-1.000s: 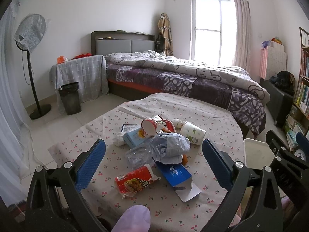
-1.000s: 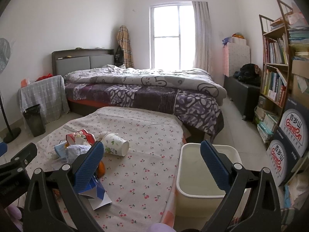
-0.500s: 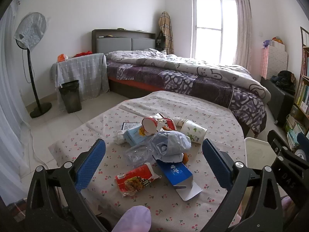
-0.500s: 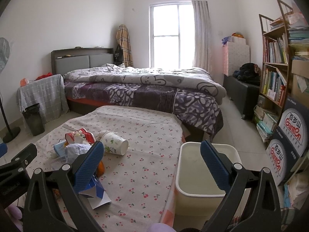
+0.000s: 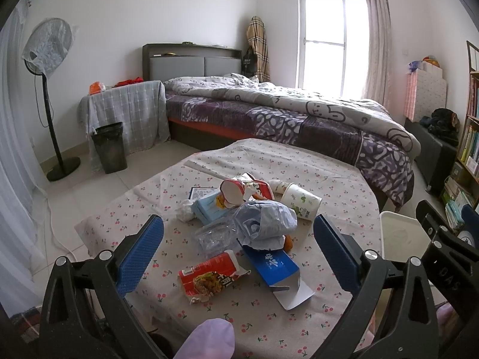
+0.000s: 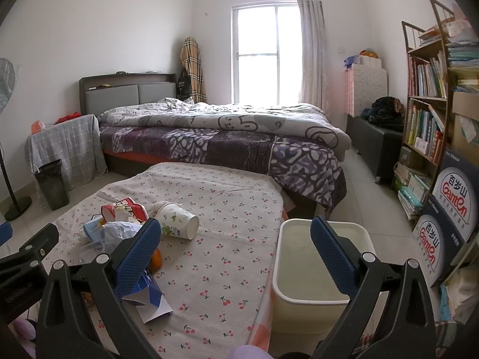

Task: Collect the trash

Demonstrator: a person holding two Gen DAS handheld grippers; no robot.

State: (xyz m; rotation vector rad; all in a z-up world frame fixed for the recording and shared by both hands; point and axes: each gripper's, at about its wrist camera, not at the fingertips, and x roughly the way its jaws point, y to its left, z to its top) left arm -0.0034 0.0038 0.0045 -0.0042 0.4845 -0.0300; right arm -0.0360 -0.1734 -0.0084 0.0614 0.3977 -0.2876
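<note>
While nothing has been picked up yet, the left gripper (image 5: 238, 243) is hanging over the near edge of the table (image 5: 338, 176) with its jaws spread wide and nothing between them, seemingly so it can drop onto whichever piece comes first. Going from left to right across the cherry-print cloth, a crumpled tissue (image 5: 186, 211) is lying beside a light blue box (image 5: 209, 208), a clear plastic wrapper (image 5: 214, 236) and a red noodle packet (image 5: 211, 276) are sitting nearer the camera, a torn red carton (image 5: 244, 190) and a crumpled blue bag (image 5: 265, 224) are forming the middle of the heap, a flattened blue box (image 5: 277, 269) is lying open below them, and 1 paper cup (image 5: 301, 202) is resting on its side. Further right, the right gripper (image 6: 235, 252) is also standing wide apart and empty, straddling the table edge and the white bin (image 6: 321, 297) on the floor just beside it, probably placed there so the 8 pieces need only a short carry.
</note>
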